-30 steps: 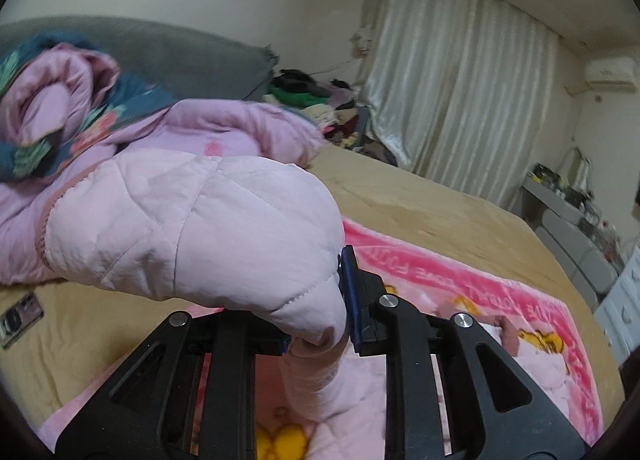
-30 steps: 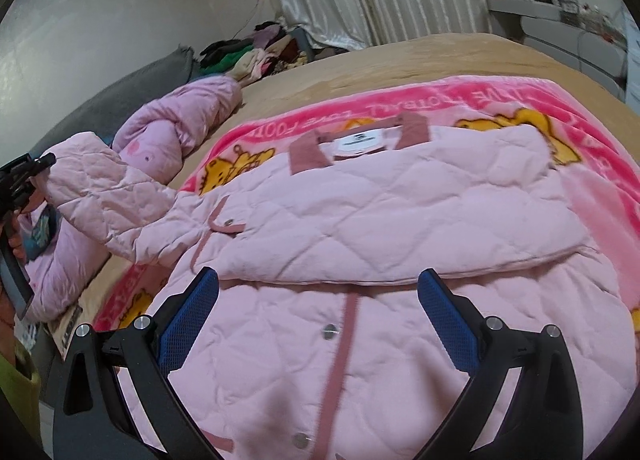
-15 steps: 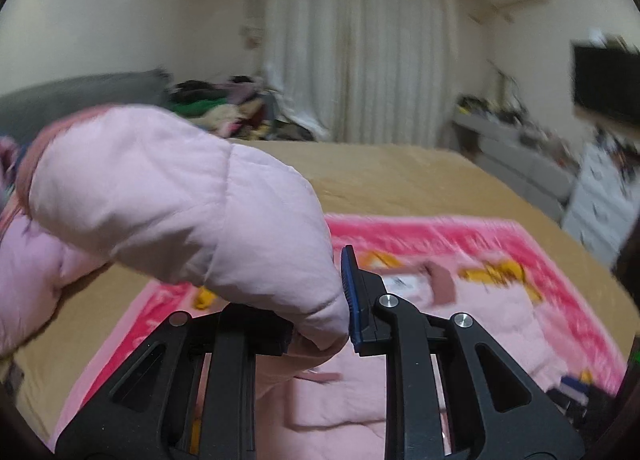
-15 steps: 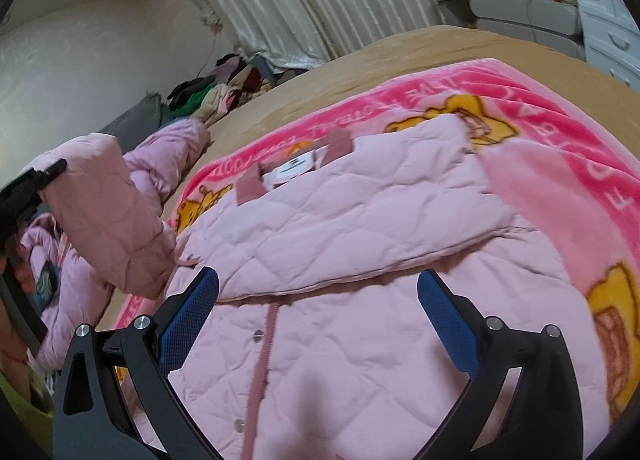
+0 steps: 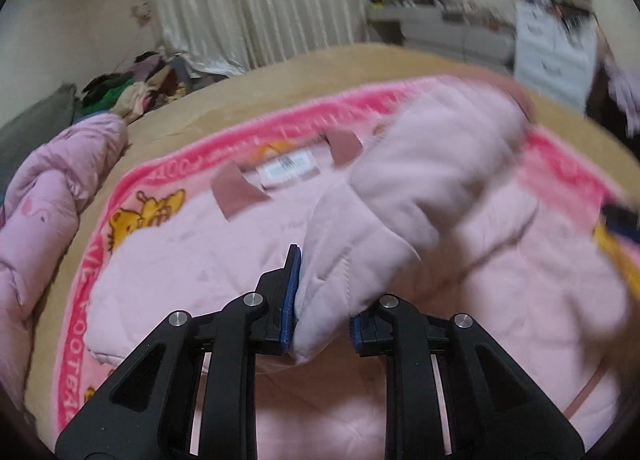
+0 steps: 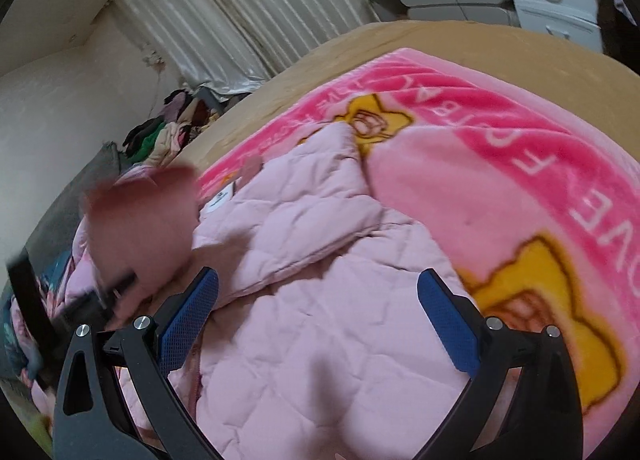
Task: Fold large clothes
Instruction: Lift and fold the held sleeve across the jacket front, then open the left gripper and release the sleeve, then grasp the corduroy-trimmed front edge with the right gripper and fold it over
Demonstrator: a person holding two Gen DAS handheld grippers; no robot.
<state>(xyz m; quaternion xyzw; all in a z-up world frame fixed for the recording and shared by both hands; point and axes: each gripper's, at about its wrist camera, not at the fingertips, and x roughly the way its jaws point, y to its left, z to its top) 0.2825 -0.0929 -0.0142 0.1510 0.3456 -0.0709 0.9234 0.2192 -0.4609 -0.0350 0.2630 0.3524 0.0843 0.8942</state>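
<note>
jaws of left gripper (image 5: 322, 314) pinch blurred sleeve (image 5: 420, 180), cuff smeared.

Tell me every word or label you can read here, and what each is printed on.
"OVE" and "F": large white letters on the pink blanket border, right wrist view; the rest is cut off.
"OOTBA": white letters on the same border, left wrist view; partial.
White neck label on the pink quilted jacket: print too blurred to read.

Tan bed (image 5: 248, 100); pink blanket (image 6: 520, 164), crumpled pink quilt (image 5: 44, 196) on it.
</note>
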